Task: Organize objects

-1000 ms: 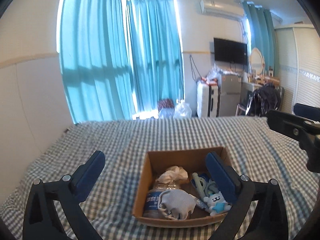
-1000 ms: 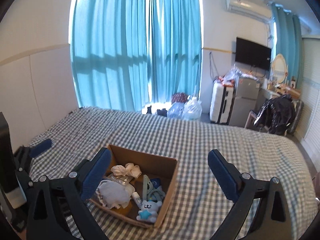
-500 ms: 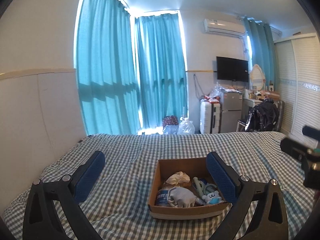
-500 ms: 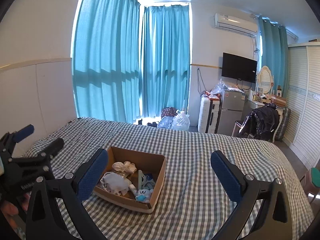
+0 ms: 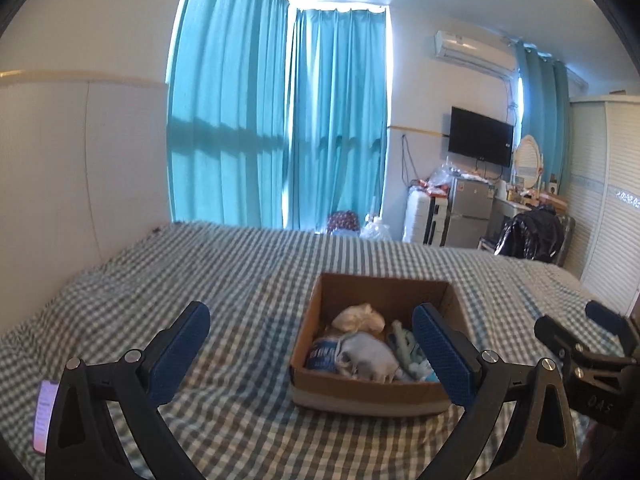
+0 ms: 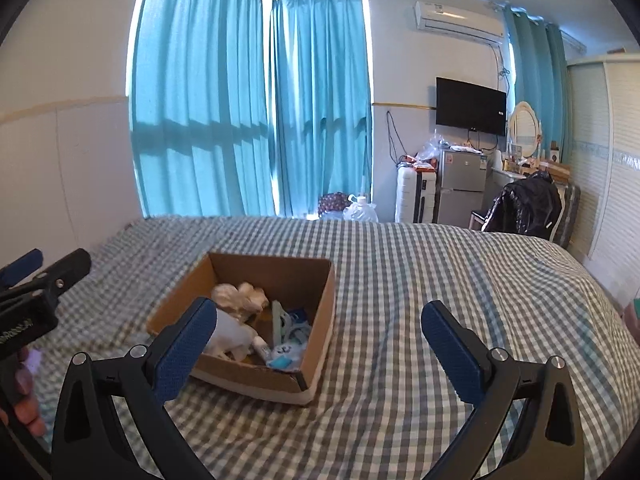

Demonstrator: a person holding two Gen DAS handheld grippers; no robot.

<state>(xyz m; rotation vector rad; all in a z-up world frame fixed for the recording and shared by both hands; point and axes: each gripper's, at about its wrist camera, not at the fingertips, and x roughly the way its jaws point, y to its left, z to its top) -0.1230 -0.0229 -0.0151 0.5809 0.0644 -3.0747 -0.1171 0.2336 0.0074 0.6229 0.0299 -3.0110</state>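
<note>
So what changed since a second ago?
Both grippers, left gripper and right gripper, pulled back and lifted away from the cardboard box, so it looks smaller. Nothing was grabbed or dropped. Both stayed open; the box and its things stayed put on the checked bed.

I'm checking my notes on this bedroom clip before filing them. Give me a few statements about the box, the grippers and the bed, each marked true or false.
1. The cardboard box sits on the checked bedspread. True.
2. The box is empty. False: it holds a grey cloth item, a cream bundle and small toys.
3. The left gripper is open. True.
4. The right gripper grips the box. False: it is open and holds nothing.
5. The curtains are red. False: they are turquoise.
</note>
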